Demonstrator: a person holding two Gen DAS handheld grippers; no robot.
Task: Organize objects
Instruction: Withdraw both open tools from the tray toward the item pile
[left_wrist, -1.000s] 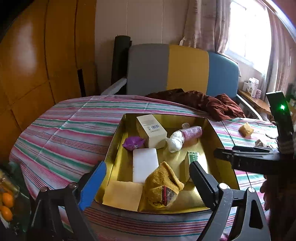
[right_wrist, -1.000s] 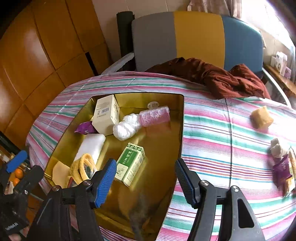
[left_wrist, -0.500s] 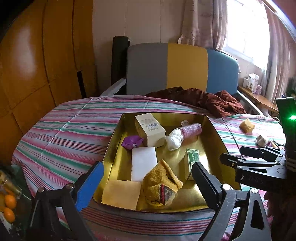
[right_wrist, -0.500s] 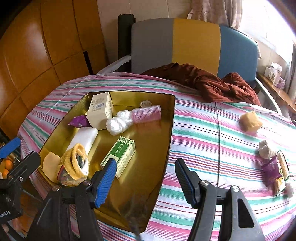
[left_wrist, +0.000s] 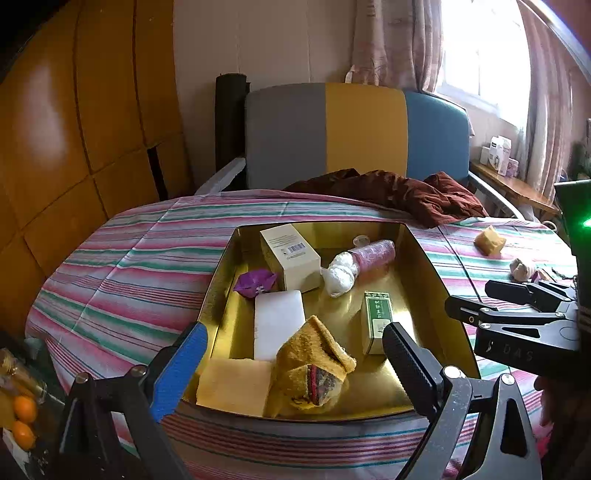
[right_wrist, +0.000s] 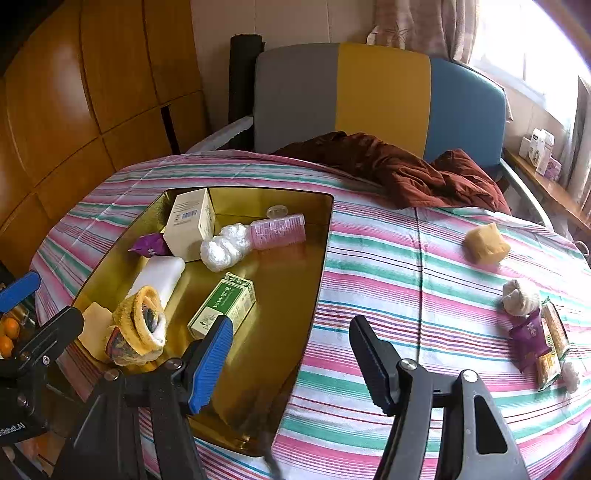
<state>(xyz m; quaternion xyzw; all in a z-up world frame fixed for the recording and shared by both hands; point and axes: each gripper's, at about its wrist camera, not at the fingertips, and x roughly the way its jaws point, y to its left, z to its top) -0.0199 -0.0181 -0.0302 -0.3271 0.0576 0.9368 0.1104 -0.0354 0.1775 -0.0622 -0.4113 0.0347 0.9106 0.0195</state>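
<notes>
At the far left, beyond the table edge, a few oranges (left_wrist: 23, 419) sit low in shadow. The left gripper (left_wrist: 291, 363) hangs over the near rim of the gold tray (left_wrist: 424, 258), its jaws spread wide with nothing pinched; they have just been opening. Between them, inside the tray, lie a pale yellow sponge (left_wrist: 234, 384) at the near left corner and a rolled yellow towel (left_wrist: 314, 363) just beside it. Behind those sit a white bar (left_wrist: 279, 323), a purple wrapper (left_wrist: 255, 282) and a cream box (left_wrist: 290, 256) with a barcode. Further right in the tray are a white plastic bundle (left_wrist: 340, 275) touching a pink tube (left_wrist: 373, 251), and a green box (right_wrist: 223, 304). The right gripper (right_wrist: 290, 349) is spread over the tray's right rim, holding nothing. On the striped tablecloth (right_wrist: 388, 266), well apart from the tray, rests a yellow block (right_wrist: 485, 243); near the right edge is a small cluster, seemingly a beige lump (right_wrist: 519, 297), a purple packet (right_wrist: 528, 338) and a snack pack (right_wrist: 552, 341)
</notes>
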